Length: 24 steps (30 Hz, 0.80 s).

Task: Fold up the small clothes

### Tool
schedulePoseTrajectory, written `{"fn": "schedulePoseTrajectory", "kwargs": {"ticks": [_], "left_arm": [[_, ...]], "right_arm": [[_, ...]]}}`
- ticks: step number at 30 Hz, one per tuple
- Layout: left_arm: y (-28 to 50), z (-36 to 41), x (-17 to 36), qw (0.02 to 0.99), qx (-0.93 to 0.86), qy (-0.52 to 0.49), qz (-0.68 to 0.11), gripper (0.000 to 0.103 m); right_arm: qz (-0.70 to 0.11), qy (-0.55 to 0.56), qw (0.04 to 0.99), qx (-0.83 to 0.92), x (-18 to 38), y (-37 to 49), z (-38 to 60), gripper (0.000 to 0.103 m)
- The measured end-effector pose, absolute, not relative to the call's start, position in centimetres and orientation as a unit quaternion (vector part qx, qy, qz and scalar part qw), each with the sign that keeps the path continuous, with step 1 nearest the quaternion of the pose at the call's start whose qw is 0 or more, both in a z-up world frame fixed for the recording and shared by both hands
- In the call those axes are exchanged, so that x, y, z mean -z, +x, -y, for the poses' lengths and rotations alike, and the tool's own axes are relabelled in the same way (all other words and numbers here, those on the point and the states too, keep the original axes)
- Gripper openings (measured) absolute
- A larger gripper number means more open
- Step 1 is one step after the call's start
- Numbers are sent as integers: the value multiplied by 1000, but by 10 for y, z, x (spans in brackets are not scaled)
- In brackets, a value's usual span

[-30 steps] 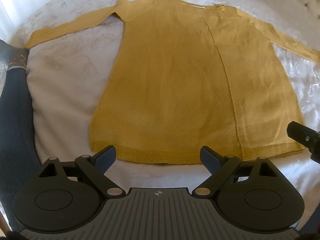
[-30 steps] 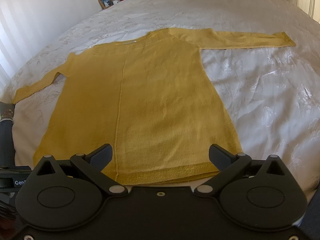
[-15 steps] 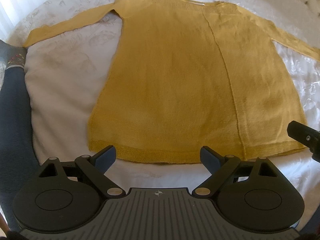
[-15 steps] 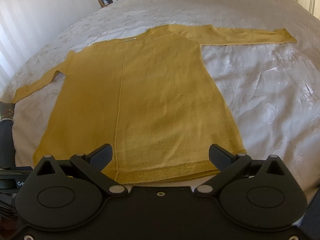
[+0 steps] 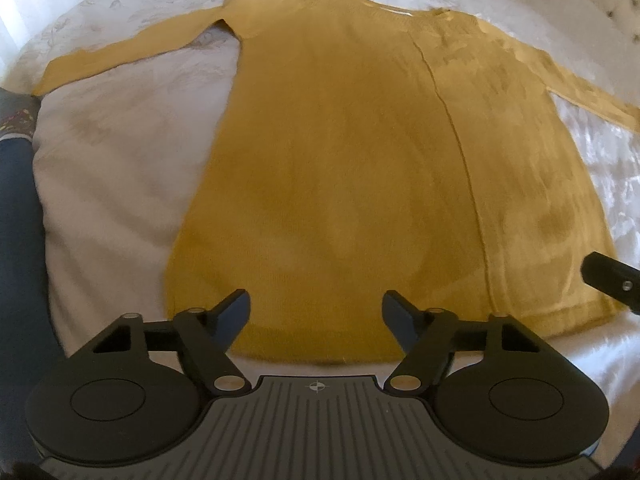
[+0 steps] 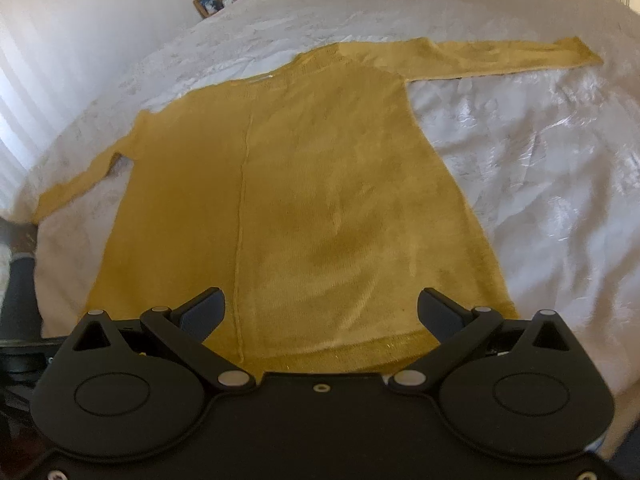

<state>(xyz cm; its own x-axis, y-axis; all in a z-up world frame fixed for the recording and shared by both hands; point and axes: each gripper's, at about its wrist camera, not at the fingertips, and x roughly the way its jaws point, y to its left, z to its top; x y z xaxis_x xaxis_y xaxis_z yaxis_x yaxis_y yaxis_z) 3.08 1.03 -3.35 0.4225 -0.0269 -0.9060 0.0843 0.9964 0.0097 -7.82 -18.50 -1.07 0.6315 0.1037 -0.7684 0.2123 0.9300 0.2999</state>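
1. At 9 o'clock in the left wrist view, a dark-clad leg (image 5: 18,216) lies along the edge of the white bedspread (image 5: 116,168), with a patterned sock cuff at its upper end.
2. The mustard sweater (image 5: 332,168) lies flat on the bedspread, hem toward the cameras, neckline toward 12 o'clock and one sleeve stretched toward 10 o'clock. Compared with a second ago, the sweater fills more of this view and its hem sits lower in it.
3. The left gripper (image 5: 316,312) hovers over the left half of the hem with its jaws spread wide, holding nothing. Its fingertips (image 5: 236,306) now overlap the hem band, where earlier they stood short of it over bare bedspread.
4. At 3 o'clock in the same view, part of the right gripper (image 5: 612,282) enters from the edge.
5. In the right wrist view, the right gripper (image 6: 320,312) is likewise wide apart and empty, above the right half of the hem; the hem now runs partly under the gripper's body, closer than before.
6. The other sleeve reaches toward 1 o'clock. A framed picture (image 6: 208,3) stands beyond the bed at 11 o'clock.
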Motion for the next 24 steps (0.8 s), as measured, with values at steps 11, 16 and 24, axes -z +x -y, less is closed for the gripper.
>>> {"fn": "schedulePoseTrajectory", "kwargs": {"ticks": [11, 16, 24], "left_arm": [[98, -57, 32, 880, 4, 13, -475, 53], [144, -83, 26, 903, -45, 43, -426, 53], [214, -148, 18, 934, -50, 5, -354, 54]], "right_arm": [[-388, 132, 911, 49, 11, -41, 187, 102], [-360, 110, 925, 47, 10, -21, 185, 102], [-322, 87, 942, 31, 11, 17, 179, 102]]}}
